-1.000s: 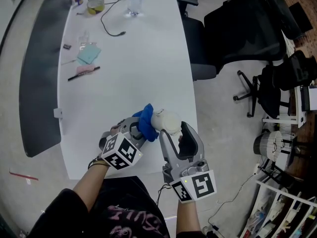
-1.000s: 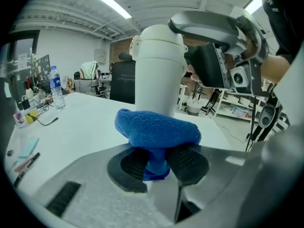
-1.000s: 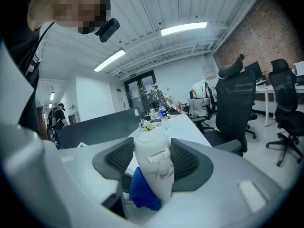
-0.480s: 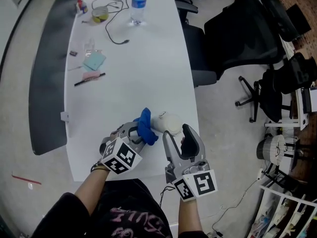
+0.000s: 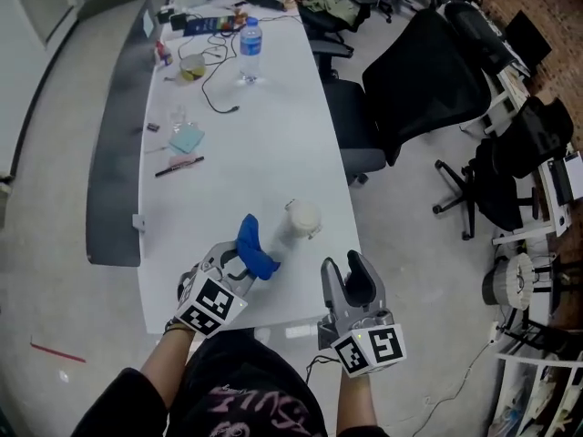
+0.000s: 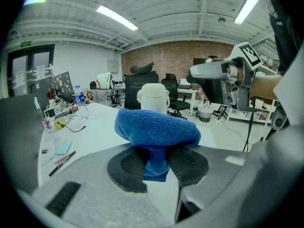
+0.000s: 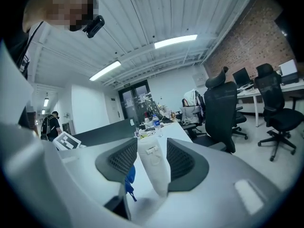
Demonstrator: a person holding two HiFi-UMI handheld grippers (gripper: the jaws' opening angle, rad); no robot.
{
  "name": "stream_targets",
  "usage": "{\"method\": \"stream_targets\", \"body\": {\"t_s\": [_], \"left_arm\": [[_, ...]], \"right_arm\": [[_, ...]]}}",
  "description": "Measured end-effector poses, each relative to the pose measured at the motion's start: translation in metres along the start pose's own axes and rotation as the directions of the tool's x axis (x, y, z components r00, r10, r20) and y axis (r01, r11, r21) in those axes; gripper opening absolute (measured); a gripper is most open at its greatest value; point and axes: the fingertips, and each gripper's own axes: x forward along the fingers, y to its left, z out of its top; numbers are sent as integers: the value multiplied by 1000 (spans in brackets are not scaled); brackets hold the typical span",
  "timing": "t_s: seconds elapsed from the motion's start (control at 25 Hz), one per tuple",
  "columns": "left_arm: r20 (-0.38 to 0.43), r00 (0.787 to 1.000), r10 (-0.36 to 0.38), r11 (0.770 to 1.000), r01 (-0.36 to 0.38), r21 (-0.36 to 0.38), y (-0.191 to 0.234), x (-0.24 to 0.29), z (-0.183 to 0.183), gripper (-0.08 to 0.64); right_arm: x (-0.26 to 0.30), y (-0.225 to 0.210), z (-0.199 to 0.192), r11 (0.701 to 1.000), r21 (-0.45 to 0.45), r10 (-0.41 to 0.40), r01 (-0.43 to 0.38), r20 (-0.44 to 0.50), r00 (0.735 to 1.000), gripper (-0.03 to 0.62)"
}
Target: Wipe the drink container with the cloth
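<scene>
Hands at the near edge of the long white surface (image 5: 264,135) hold a gripper each. The left gripper (image 5: 233,262) has its jaws clamped on a bunched blue cloth (image 5: 254,248), which bulges out past the tips toward 1 o'clock. The right gripper (image 5: 343,264) sits at 3 o'clock from it, over the near right corner. Its jaws stand apart and have just been closing, with nothing between them.

The white drink container (image 5: 301,220) stands upright with its lid on, close to the right edge of the surface. It is at 11 o'clock from the right gripper and well clear of its tips. It is at 2 o'clock from the cloth, near it but not touching.

Farther up the left side, at 11 o'clock, lie a dark pen (image 5: 179,166) and a pale teal pad (image 5: 187,139). Beyond them a black cable (image 5: 217,98) loops toward a clear water bottle (image 5: 250,49) at 12 o'clock. Black office chairs (image 5: 424,80) stand on the floor at 2 o'clock.
</scene>
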Motion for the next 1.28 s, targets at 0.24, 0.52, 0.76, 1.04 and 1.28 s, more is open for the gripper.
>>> {"method": "stream_targets", "body": {"t_s": [0.24,0.52,0.76,1.04,1.28], "left_arm": [[17,999,47,998,-48,35,-42,-40,10,112],[55,995,87,991,-93,100,-87,-77,30,112],[163,981,105,987,-122,103,-111,-105,80,111],[290,945,149,983,-173,59,-116,-146,116,110],[375,904,206,973,-229,18,-101,-179,132,110]], "right_arm": [[-67,-1,2,999,23,-31,29,71,997,129],[-128,6,7,999,22,-26,23,133,991,76],[-158,4,19,999,11,-36,35,158,987,60],[-167,15,17,999,-17,-26,30,159,987,43],[-159,31,20,997,-66,-22,33,154,988,16]]}}
